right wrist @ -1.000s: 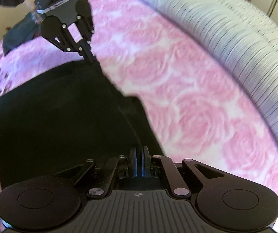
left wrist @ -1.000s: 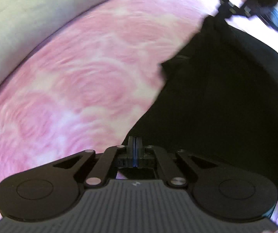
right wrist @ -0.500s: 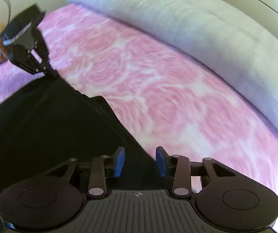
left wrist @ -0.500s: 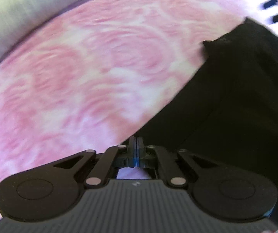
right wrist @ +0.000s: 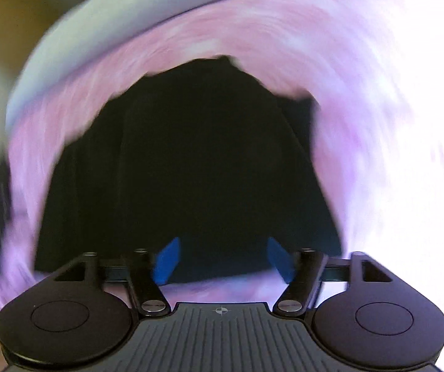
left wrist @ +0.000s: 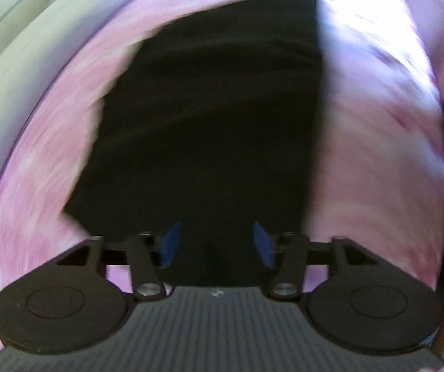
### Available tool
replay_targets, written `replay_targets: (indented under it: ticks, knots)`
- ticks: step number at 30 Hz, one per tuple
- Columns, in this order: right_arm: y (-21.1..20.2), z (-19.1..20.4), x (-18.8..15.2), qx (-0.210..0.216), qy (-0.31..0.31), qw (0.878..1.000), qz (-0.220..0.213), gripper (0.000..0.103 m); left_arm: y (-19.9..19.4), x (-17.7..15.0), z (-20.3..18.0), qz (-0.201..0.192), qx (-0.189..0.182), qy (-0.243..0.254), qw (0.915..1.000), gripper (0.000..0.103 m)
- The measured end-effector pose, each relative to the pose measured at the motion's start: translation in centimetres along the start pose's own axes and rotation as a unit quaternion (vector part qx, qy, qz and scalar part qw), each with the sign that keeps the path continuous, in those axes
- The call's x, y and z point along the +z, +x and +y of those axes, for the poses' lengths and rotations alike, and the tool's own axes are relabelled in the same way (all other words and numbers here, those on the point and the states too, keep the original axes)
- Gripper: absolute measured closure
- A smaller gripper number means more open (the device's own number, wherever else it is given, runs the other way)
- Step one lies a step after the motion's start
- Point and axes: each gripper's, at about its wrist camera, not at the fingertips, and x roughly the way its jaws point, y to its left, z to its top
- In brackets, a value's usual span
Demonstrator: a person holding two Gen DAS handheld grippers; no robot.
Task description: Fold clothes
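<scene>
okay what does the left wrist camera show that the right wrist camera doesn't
Only the left wrist view: the left gripper, jaws open, just widened, nothing pressed between them.
Only the right wrist view: the right gripper, likewise open, and a pale ribbed cover beyond the sheet.
Both: the black garment lying on the pink floral sheet, heavily blurred.
</scene>
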Motion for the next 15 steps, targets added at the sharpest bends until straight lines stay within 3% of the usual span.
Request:
replay_targets:
  ticks: [3,5,6,8,10,11,15]
  knots:
    - [0.6,-2.7,-2.6,0.033,0.127,0.991,-0.040,0.029,1.5,1.3,-6.1,0.011,0.010,0.091,0.9957,0.058]
    - [1.7,-4.1,-3.7,0.057,0.190,0.978,-0.067,0.029,3.1,1.1,-7.3,0.038,0.046,0.107,0.9925,0.064]
    - [2.3,-4.6,-4.0,0.067,0.210,0.972,-0.079,0.029,4.0,0.9,-7.5,0.054,0.067,0.112,0.9900,0.079]
    - [3.6,-5.8,-4.4,0.084,0.254,0.958,-0.103,0.030,5.0,0.8,-7.3,0.069,0.090,0.113,0.9871,0.090]
    - [4.4,-7.0,-4.3,0.087,0.292,0.946,-0.110,0.070,5.0,1.0,-6.8,0.072,0.094,0.105,0.9874,0.094]
    - [4.2,-7.7,-3.9,0.088,0.303,0.942,-0.111,0.081,5.0,1.1,-6.6,0.074,0.096,0.101,0.9875,0.095]
    - [2.0,-10.3,-2.3,0.081,0.297,0.942,-0.137,0.086,4.6,1.1,-6.4,0.082,0.102,0.082,0.9881,0.095]
